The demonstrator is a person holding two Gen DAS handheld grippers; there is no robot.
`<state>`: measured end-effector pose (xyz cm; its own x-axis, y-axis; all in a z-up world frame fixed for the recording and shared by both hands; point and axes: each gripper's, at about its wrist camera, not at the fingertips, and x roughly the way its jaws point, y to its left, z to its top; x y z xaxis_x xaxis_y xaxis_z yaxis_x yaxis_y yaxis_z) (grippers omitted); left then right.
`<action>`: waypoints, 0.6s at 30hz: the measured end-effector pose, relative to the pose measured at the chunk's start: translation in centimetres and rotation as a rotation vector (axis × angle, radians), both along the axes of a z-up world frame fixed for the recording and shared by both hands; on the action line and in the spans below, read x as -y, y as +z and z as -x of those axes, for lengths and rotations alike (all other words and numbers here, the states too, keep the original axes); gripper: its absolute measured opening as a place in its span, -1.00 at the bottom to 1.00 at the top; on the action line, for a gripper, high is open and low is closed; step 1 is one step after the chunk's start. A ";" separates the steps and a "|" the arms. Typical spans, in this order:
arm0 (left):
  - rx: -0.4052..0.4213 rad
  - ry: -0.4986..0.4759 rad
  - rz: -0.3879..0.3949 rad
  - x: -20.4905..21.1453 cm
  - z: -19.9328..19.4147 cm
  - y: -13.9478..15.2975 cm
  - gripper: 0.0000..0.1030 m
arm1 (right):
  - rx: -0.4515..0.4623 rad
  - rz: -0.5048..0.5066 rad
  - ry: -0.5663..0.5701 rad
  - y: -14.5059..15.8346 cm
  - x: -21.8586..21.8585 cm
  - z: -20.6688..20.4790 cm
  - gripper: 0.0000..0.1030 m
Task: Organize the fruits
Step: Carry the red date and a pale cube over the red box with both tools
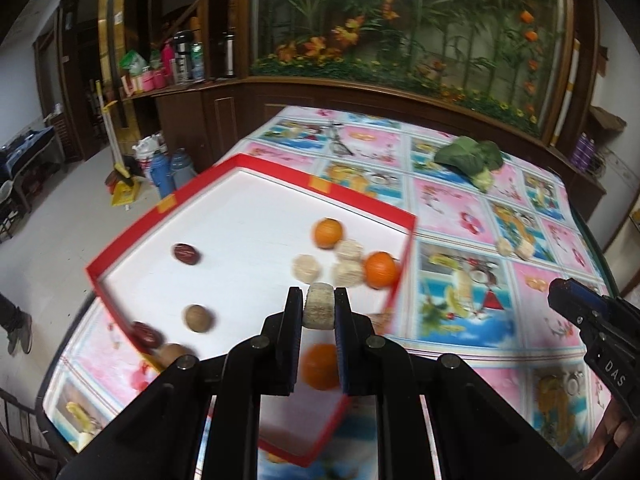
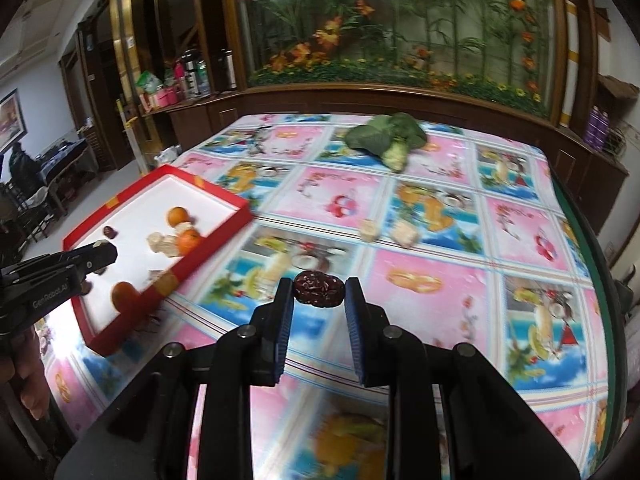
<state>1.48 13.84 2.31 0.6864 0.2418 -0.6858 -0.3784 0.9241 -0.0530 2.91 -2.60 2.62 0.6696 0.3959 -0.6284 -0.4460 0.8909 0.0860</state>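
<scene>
Gripping a pale chunk (image 1: 319, 306) above the red tray (image 1: 248, 162), left gripper (image 1: 318, 307) level.

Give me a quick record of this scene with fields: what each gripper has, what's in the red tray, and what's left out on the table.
left gripper: shut on a pale corn piece, over the red tray
right gripper: closed on a red date, above the tablecloth
tray contents: oranges, corn pieces, dates, a brown round fruit
outside tray: two pale corn pieces, leafy green vegetable
image quality: motion-blurred
</scene>
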 end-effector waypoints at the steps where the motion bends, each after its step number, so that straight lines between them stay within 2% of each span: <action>1: -0.001 0.013 0.000 -0.7 0.1 0.0 -0.75 | -0.001 0.000 0.011 0.0 -0.6 0.0 -0.46; 11: -0.012 0.129 0.000 -6.3 1.1 -0.1 -0.75 | -0.014 0.010 0.134 0.2 -7.6 -0.6 -0.46; 18: -0.017 0.177 0.007 -8.7 1.6 -0.4 -0.75 | -0.005 0.018 0.199 0.7 -11.8 -1.0 -0.46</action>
